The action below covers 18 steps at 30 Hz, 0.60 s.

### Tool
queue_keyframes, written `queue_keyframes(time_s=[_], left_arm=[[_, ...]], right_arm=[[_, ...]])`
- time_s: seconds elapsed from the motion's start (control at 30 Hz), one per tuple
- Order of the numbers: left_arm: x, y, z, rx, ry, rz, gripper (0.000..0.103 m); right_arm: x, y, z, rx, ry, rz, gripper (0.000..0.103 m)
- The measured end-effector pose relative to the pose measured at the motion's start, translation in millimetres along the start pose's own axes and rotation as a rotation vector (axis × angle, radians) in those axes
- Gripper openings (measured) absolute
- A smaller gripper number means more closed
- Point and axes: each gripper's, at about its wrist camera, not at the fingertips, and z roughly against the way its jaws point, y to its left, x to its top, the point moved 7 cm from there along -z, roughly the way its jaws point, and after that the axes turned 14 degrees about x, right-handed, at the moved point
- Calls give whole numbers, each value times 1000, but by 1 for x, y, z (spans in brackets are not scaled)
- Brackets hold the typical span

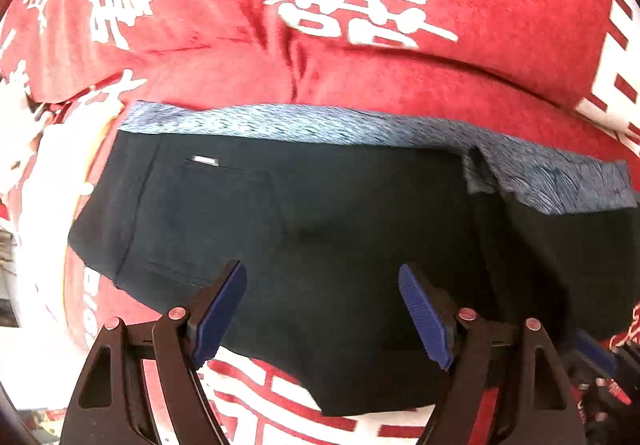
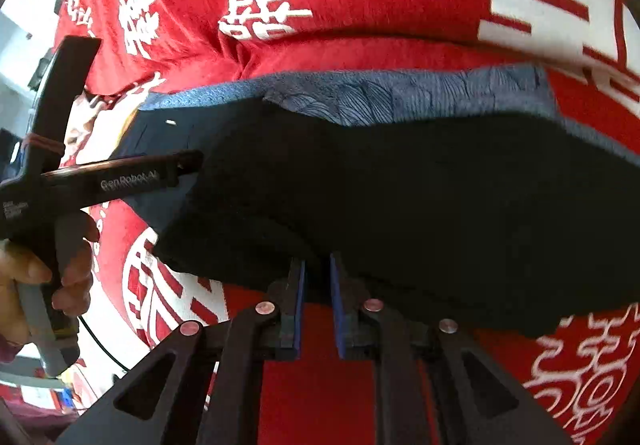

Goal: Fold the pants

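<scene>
So the dark pants point(image 1: 304, 213) lie sideways under the wide-open, empty left gripper point(image 1: 322, 309); right gripper point(image 2: 317, 305), barely parted, pinches their near edge.

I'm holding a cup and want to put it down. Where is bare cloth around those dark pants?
Bare red cloth lies beyond the pants' blue waistband. A thinner strip shows on the near side, but the left claw and right claw crowd it. The pants' labelled end is tight: a hand grips the left claw there.
</scene>
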Motion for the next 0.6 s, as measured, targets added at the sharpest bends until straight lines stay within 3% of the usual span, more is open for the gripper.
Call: queue_keyframes(time_s=[0.1, 0.13, 0.17, 0.3, 0.4, 0.53, 0.6], left_arm=[[10, -3, 8, 10, -43, -6, 80], [14, -10, 12, 7, -54, -8, 80], [18, -16, 19, -7, -65, -8, 80], [35, -51, 55, -58, -138, -16, 80], [40, -83, 74, -119, -166, -49, 80], [28, -150, 68, -192, -110, -178, 80], [12, -172, 49, -166, -64, -228, 80]], right_arm=[[6, -16, 40, 109, -134, -121, 25], [8, -29, 55, 107, -179, -170, 42], [9, -45, 69, 88, -224, -221, 52], [-19, -147, 137, 62, -435, -565, 53], [-46, -199, 169, 20, -527, -697, 53], [-70, -234, 180, 11, -598, -800, 53], [-77, -243, 178, 49, -639, -834, 53]])
